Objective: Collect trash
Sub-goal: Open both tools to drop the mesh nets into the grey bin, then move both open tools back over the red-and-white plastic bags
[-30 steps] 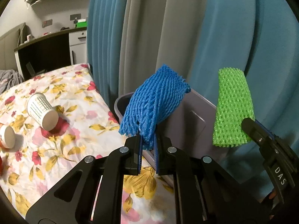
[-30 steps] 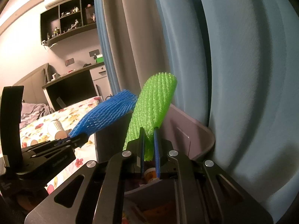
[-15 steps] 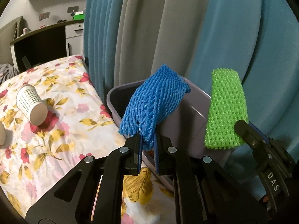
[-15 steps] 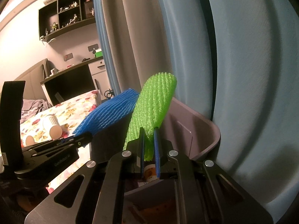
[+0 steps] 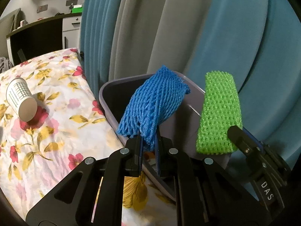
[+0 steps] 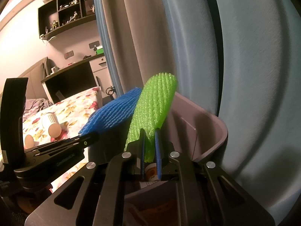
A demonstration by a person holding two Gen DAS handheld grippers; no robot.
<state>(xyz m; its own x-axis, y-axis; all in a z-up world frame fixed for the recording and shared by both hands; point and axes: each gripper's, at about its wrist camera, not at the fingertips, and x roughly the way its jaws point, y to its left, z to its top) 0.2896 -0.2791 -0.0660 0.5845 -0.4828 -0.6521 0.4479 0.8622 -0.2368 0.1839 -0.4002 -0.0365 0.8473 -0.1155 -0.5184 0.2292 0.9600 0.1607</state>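
I'm looking past both sets of tongs at the tall blue and grey pleated curtain, which is filling the background ahead of them. Off to the left of my left tongs, the bed with its white floral sheet is spreading out. Directly under and ahead of both tongs, the grey-purple plastic bin is standing against the bed's edge, its open mouth facing up.

My left tongs are pinching the blue foam fruit net by its lower end, jaws nearly together, and the net is standing up over the bin's rim. My right tongs are doing the same with the bright green foam fruit net, clamping its bottom so it is rising upright above the bin, just right of the blue one. The two nets are sitting close, whether touching I cannot tell.

Well to the left of my left tongs, a white paper cup with a grid print is lying on its side on the sheet. Below my right tongs, inside the bin, a small orange-labelled container is showing between the fingers.
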